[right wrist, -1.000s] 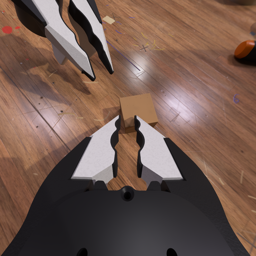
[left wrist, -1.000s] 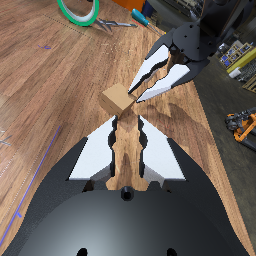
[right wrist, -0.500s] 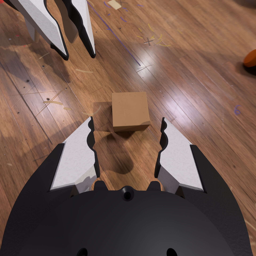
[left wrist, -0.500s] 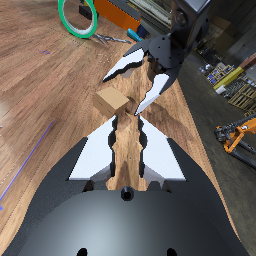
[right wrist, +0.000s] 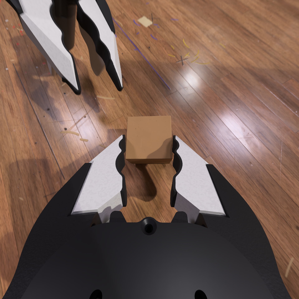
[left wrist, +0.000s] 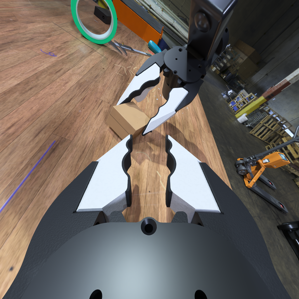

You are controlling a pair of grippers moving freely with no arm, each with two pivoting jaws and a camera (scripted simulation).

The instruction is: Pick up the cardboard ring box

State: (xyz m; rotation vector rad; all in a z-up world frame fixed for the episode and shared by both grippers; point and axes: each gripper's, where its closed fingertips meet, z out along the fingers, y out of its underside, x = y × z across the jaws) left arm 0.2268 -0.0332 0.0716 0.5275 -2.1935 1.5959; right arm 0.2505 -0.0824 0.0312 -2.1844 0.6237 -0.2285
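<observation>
Wooden bench (left wrist: 61, 90) is carrying everything. Right gripper (right wrist: 148, 137) is straddling the cardboard ring box (right wrist: 148, 139), jaws set at box width, one fingertip (right wrist: 123, 140) against each side; firm contact cannot be confirmed. Left gripper (left wrist: 148, 137) is hovering just beside the box, jaws narrowly parted, empty. Box is sitting flat on the bench. Green tape roll (left wrist: 93, 21) is standing on edge, well apart.

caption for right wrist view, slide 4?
Right claw straddling the cardboard ring box on the wooden table.
</observation>
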